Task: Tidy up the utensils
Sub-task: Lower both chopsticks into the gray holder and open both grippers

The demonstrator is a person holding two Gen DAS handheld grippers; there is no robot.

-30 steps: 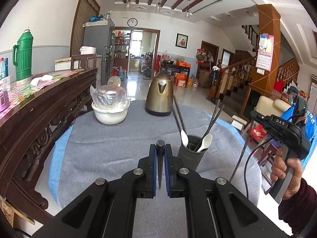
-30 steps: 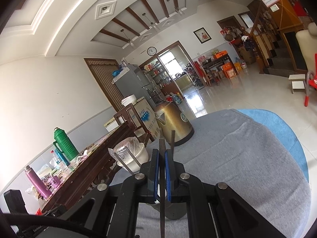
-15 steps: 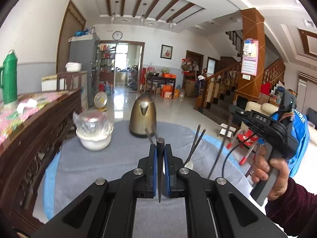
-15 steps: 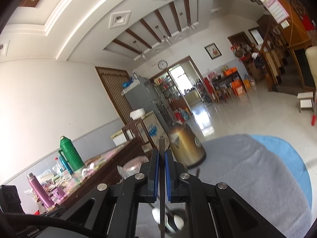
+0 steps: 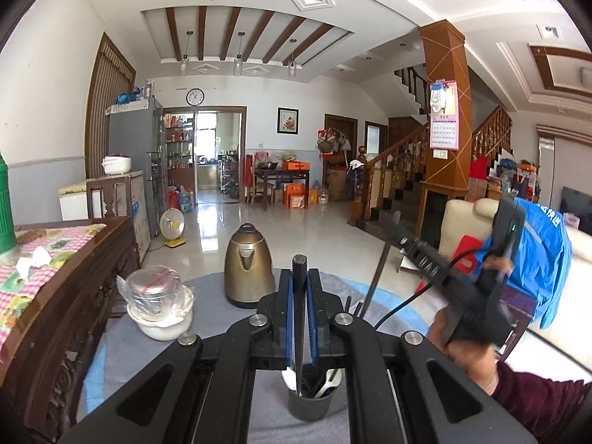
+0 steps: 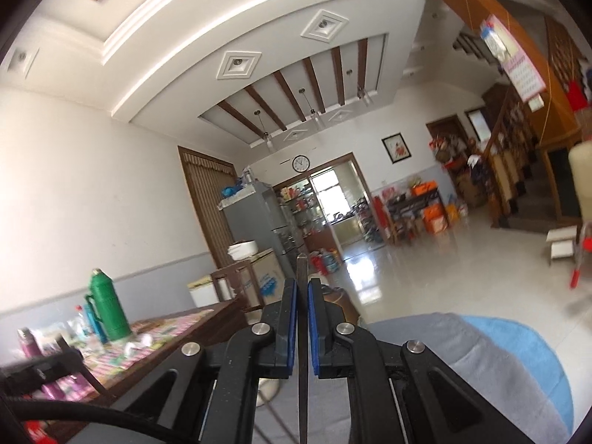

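Bright daylight glares off the floor (fisheye-bent edges, slight blur).

I saw a round table under a grey cloth with a blue edge. On it stood a bronze kettle, a white bowl holding a plastic-wrapped container, and a dark utensil cup nearest me.
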